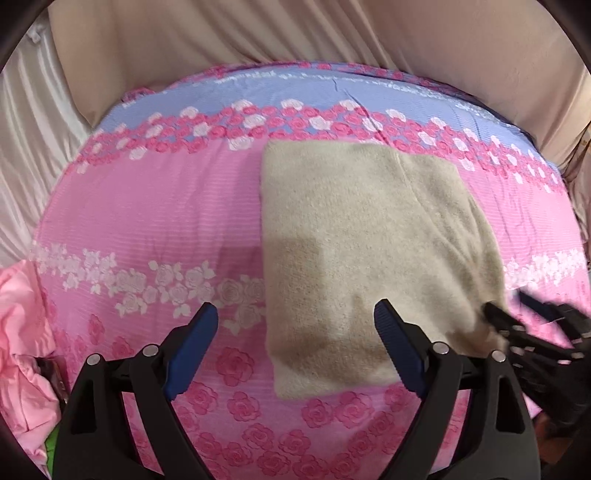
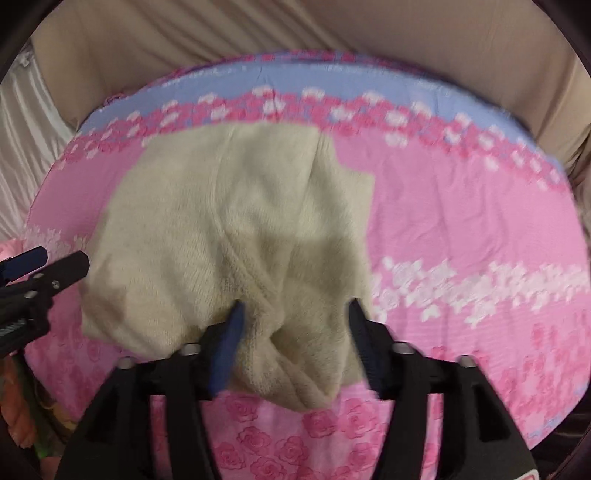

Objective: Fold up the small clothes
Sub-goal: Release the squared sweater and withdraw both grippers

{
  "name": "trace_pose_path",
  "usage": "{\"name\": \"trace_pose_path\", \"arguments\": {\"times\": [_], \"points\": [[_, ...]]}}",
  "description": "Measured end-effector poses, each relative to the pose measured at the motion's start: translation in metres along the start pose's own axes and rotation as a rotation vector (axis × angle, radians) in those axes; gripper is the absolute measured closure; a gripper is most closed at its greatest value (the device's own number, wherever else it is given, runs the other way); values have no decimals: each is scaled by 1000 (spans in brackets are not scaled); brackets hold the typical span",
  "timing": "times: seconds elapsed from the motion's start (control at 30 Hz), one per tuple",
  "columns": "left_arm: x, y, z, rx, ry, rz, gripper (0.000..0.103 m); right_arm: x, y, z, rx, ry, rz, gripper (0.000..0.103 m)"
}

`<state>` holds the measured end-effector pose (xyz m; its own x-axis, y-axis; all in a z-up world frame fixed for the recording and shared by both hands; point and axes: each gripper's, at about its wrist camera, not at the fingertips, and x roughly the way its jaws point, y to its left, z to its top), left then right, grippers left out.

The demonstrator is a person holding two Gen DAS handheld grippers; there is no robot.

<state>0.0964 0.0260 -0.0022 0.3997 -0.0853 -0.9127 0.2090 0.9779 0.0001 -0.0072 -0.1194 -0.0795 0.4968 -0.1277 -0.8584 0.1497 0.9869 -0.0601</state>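
A beige fuzzy knit garment [image 1: 369,240] lies folded into a rough rectangle on the pink flowered bedspread [image 1: 147,206]. My left gripper [image 1: 295,314] is open and empty, hovering over the garment's near left edge. The right gripper [image 1: 506,306] shows at the garment's near right corner in the left wrist view. In the right wrist view the garment [image 2: 229,229] fills the middle, and my right gripper [image 2: 295,306] is open with its jaws standing either side of a raised fold at the near edge. The left gripper [image 2: 55,262] shows at the far left there.
A crumpled pink cloth [image 1: 22,332] lies at the bed's left edge. Beige curtains [image 1: 295,29] hang behind the bed. A blue band with roses [image 1: 295,92] runs along the bedspread's far side. Coloured items [image 2: 18,413] sit at the lower left.
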Motion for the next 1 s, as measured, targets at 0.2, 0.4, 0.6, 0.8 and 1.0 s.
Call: {"name": "trace_pose_path", "arguments": {"times": [0.2, 0.4, 0.6, 0.8, 1.0], "points": [[-6, 0, -11, 17, -57, 32, 16, -12, -6, -11, 102, -45, -7, 30], [-9, 3, -20, 6, -97, 35, 14, -14, 3, -29, 126, -45, -9, 30], [-10, 7, -27, -23, -120, 39, 7, -23, 1, -44, 144, -71, -26, 27], [-11, 3, -31, -15, -112, 5, 5, -25, -3, -52, 172, -72, -23, 27], [-10, 4, -37, -28, -92, 2, 5, -25, -1, -58, 174, -67, -15, 27]]}}
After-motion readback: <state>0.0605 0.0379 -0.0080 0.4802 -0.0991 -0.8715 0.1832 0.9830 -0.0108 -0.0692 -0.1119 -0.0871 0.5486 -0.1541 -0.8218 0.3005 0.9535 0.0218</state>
